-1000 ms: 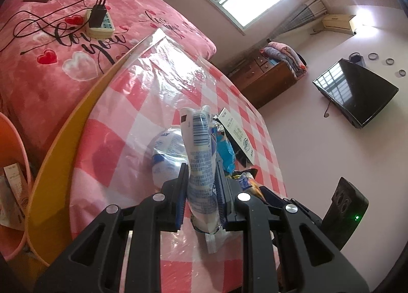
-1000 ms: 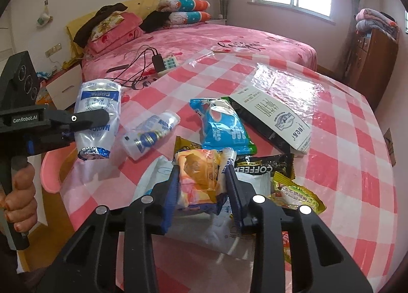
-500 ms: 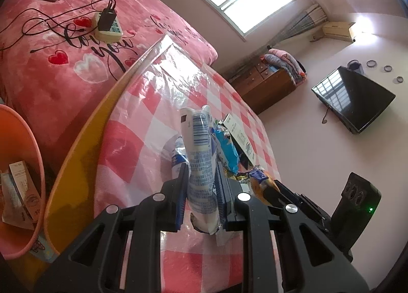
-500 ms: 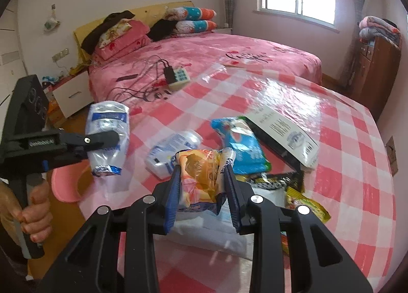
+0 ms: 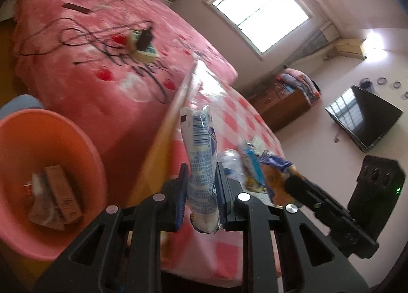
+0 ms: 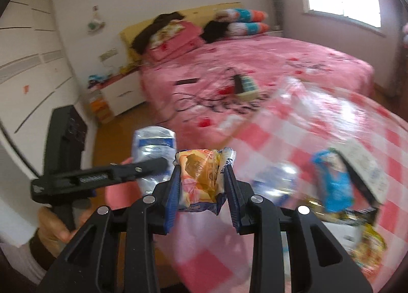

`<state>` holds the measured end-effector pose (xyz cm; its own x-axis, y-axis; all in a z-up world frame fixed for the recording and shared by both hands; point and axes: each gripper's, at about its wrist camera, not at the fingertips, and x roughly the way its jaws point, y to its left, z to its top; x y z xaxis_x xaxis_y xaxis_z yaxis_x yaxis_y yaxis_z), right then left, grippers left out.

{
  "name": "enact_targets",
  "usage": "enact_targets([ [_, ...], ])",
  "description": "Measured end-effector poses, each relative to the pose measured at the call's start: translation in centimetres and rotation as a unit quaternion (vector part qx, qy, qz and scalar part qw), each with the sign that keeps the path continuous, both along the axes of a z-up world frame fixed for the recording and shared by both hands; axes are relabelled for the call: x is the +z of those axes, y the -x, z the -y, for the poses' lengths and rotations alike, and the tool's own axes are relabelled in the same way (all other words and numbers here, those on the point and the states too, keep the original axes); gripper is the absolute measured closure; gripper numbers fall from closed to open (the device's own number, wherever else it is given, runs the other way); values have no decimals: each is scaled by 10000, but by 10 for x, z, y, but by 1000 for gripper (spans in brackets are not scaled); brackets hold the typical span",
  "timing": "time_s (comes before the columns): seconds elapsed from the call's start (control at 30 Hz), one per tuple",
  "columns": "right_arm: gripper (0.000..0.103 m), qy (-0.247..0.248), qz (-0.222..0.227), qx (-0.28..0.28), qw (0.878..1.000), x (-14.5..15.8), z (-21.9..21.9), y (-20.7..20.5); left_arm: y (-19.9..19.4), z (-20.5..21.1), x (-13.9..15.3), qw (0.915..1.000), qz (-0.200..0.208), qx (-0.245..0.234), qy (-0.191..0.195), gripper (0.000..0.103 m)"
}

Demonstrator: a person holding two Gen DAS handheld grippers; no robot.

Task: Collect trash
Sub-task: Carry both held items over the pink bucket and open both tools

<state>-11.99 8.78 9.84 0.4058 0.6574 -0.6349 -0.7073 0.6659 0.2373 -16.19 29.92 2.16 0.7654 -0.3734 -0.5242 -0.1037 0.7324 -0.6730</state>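
An orange basin [image 5: 51,140] sits low beside the counter [image 5: 229,119], its mouth open upward; a box and scraps [image 5: 58,196] cover part of its bottom, the near part is bare. The yellow counter edge [image 5: 163,140] stands between the basin and the checked top. A pink bed [image 5: 102,63] presses against the counter's far side, closing that way, with cables and a power strip [image 5: 142,45] strewn on it. On the counter, a blue packet [image 6: 334,180], a bottle [image 6: 278,183] and wrappers [image 6: 367,244] crowd the right; the near left squares lie bare. The two tools, left tool [image 5: 201,191] and right tool [image 6: 202,183], hang close together, each with trash filling its gap.
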Motion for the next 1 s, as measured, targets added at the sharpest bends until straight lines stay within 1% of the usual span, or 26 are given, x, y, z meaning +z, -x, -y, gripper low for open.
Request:
enact_targets([
  [0.17,68,-83,-184,629,9978,-8,-55,3,19,-42,-19,9981,-277,540,-58,81],
  [0.33,66,-108,-288,1056,9939,-18,-102,9,37,-85,-42,9925,-627,1046,-103,81],
  [0.4,55,-133,-380,1141,9927,-25,-118,10,42,-95,-52,9895,-761,1218,-184,80],
  [0.43,53,-139,-474,1207,9915,-30,-125,10,45,-100,-55,9873,-830,1326,-285,79],
  [0.47,46,-136,-602,1257,9901,-38,-136,10,48,-105,-60,9840,-925,1466,-411,75],
  [0.5,40,-126,-649,1254,9899,-42,-138,11,50,-110,-65,9810,-1031,1572,-473,63],
  [0.53,39,-104,-693,1232,9899,-46,-141,10,52,-114,-69,9783,-1133,1653,-517,50],
  [0.57,39,-59,-769,1179,9900,-51,-143,8,55,-119,-73,9740,-1262,1776,-616,44],
  [0.6,34,-49,-831,1124,9902,-55,-142,7,58,-120,-75,9725,-1287,1822,-663,37],
  [0.63,30,-58,-874,1083,9903,-55,-140,5,59,-121,-76,9715,-1296,1853,-708,34],
  [0.67,21,-120,-961,985,9904,-57,-135,2,61,-123,-77,9705,-1310,1872,-768,32],
  [0.7,19,-170,-996,914,9907,-57,-132,0,61,-124,-78,9690,-1345,1893,-841,26],
  [0.77,19,-296,-1065,827,9904,-55,-124,-4,61,-124,-79,9671,-1363,1927,-945,25],
  [0.83,19,-360,-1085,778,9904,-52,-117,-7,61,-124,-80,9666,-1373,1937,-964,23],
  [0.93,16,-461,-1070,661,9910,-46,-109,-8,59,-121,-79,9681,-1328,1920,-910,23],
  [1.0,15,-509,-979,562,9923,-40,-101,-7,59,-119,-77,9687,-1280,1913,-932,22],
])
